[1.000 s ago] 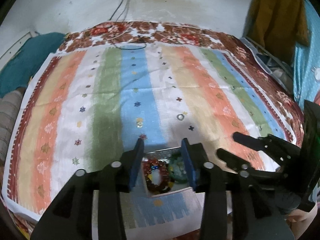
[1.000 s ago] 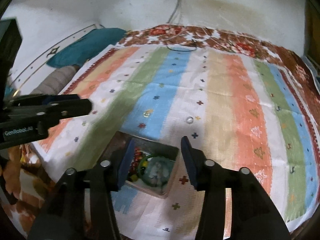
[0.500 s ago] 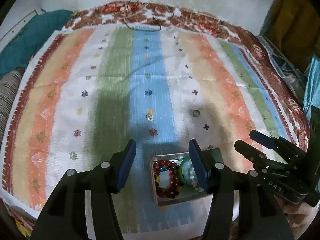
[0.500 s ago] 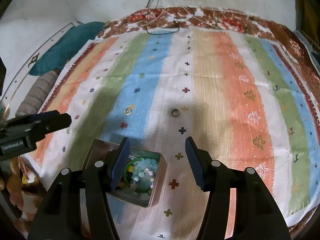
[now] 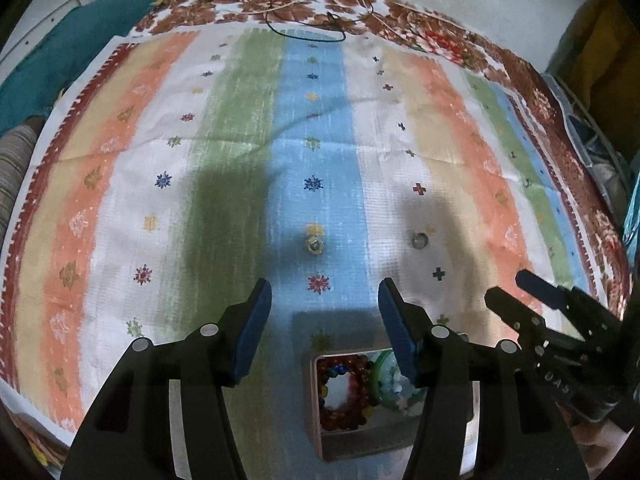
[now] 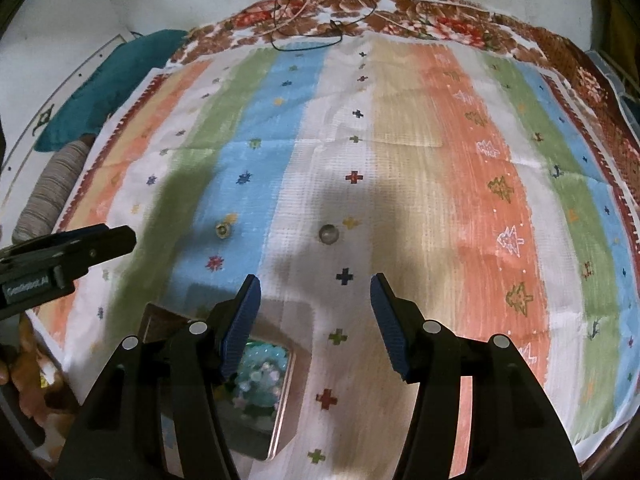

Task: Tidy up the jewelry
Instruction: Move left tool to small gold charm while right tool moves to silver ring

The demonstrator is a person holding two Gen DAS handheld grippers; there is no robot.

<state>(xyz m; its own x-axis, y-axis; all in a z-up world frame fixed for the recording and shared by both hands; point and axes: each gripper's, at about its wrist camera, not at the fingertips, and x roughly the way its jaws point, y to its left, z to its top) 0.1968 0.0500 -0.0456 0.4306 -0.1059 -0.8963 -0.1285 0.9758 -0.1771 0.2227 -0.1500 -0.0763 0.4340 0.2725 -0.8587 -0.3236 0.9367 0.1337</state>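
we hold both the left gripper (image 5: 325, 298) and right gripper (image 6: 314, 294) spread and empty over the striped cloth (image 5: 240, 128), jaws having just been opening, two rings (image 5: 314, 245) ahead.

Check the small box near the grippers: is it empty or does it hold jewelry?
Not empty. The box lies open on the striped cloth, holding a red bead bracelet and pale green beads.

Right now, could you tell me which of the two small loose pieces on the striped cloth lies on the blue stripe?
The gold-toned piece, left of the silvery one, which sits on the white stripe beside it.
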